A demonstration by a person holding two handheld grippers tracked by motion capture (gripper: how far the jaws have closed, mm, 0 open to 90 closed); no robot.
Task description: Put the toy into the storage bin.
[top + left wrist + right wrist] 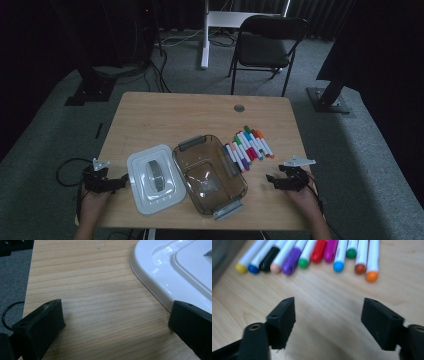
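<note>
Currently: right gripper lined up on markers

The right gripper [328, 322] is held with jaws apart and nothing between them, just short of the markers [312, 257], which lie in a row beside the clear container [210, 172]. A neighbouring marker could be nudged or rolled if the jaws straddle two. The left gripper [115, 322], also parted, rests by the white lid [175, 270]. A wooden table [165, 115] and grey carpet are noted.

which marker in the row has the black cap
The black-capped marker lies third from the left in the right gripper view, between a blue-capped marker and a pale pink-capped marker.
</note>
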